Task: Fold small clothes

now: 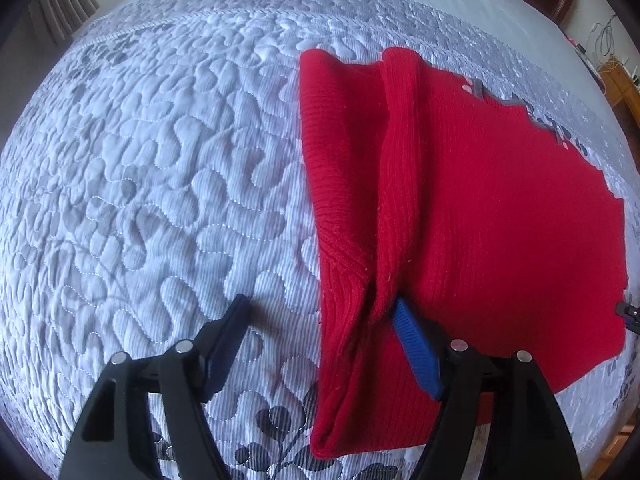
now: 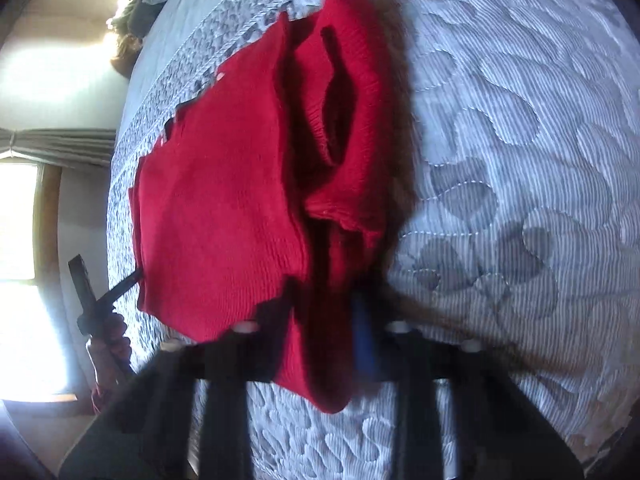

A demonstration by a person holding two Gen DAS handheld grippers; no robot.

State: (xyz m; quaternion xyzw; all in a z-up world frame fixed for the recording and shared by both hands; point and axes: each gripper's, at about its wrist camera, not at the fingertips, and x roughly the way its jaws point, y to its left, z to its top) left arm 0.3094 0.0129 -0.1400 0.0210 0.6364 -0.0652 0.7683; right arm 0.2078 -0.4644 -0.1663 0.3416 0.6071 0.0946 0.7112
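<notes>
The left tongs [image 1: 320, 316] stand spread wide and grasp nothing: one blue-padded finger rests on the quilt just beside the red ribbed knit garment [image 1: 460, 200], the other lies against the raised ridge of cloth at the garment's near edge, with that edge loosely between them. The right tongs [image 2: 320, 336] are blurred in their own view, but the fingers are drawn close together and a hanging fold of the red garment [image 2: 224, 208] sits between them, so I judge them clenched on that fold.

The garment lies on the grey-and-white quilted bed cover [image 1: 160, 168], partly folded: one broad panel lies flat, while along one side of it a long strip, probably a sleeve or side flap, is turned in and still stands up loosely with an open hollow. Judging from that, a first side fold is roughly made, but the strip needs flattening, and further folds to bring the piece down to a compact bundle remain.

No basket, box or other container shows near the garment in either view.
</notes>
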